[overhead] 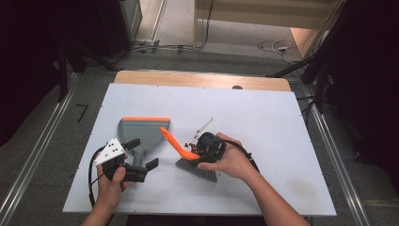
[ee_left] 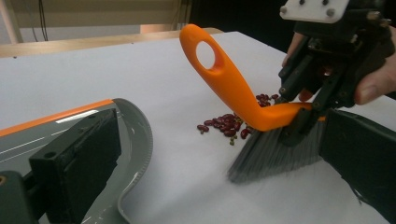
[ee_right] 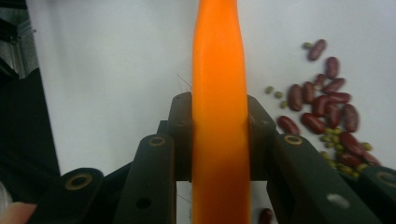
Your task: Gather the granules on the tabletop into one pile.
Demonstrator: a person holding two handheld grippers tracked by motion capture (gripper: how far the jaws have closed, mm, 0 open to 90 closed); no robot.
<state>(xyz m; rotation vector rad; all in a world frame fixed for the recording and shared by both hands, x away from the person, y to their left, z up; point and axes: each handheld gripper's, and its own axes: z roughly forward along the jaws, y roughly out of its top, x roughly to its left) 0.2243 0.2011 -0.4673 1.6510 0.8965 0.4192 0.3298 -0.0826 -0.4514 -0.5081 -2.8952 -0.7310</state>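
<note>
The right tool (overhead: 207, 149) is clenching the brush (overhead: 181, 149), readying to sweep beans (ee_left: 229, 126) toward nine o'clock into the dustpan (overhead: 143, 132); the left tool (overhead: 141, 157) is straddling its handle, jaws parted.

No text, label or number can be read — anywhere here.

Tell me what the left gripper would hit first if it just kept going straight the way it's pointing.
Probably the brush: the left gripper has open jaws facing its grey bristles across bare table, with the beans just beyond. Depth is uncertain.
</note>
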